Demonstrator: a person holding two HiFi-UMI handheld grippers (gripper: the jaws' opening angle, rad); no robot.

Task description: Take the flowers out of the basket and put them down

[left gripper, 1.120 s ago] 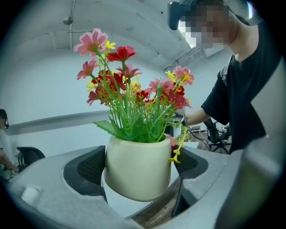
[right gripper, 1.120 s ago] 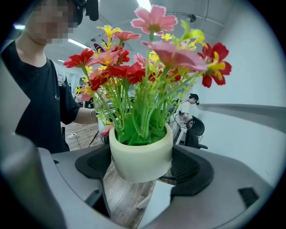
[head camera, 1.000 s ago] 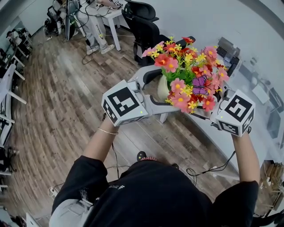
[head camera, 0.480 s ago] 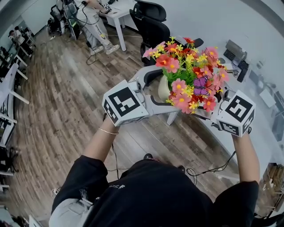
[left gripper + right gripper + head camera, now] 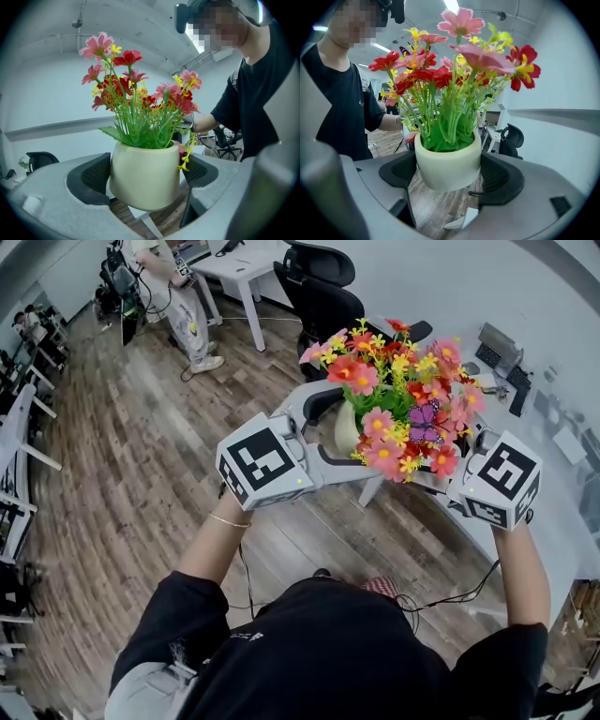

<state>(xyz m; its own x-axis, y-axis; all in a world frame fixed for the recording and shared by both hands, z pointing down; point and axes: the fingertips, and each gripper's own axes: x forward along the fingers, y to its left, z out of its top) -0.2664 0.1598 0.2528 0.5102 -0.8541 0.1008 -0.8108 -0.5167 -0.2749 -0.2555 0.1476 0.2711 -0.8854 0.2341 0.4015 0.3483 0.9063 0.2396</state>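
Observation:
A cream pot (image 5: 344, 427) of red, pink and yellow artificial flowers (image 5: 405, 395) hangs in the air in front of the person, above the wooden floor. Both grippers hold it from opposite sides. In the left gripper view the pot (image 5: 145, 176) fills the gap of my left gripper (image 5: 146, 174), with both dark pads against its wall. My right gripper (image 5: 449, 174) clamps the same pot (image 5: 447, 164) the same way. In the head view the left gripper (image 5: 330, 454) comes in from the left. The right gripper (image 5: 452, 479) is partly hidden under the blooms. No basket shows.
A white table (image 5: 553, 521) with a keyboard (image 5: 518, 390) lies just right of the pot. A black office chair (image 5: 323, 292) stands behind it. Farther back a person (image 5: 183, 296) stands at a white desk (image 5: 234, 259). Cables (image 5: 450, 596) trail on the wood floor (image 5: 131, 446).
Both grippers keep the same hold on the pot at about the same height. The background has slid slightly, and the person at the back desk has stepped left.

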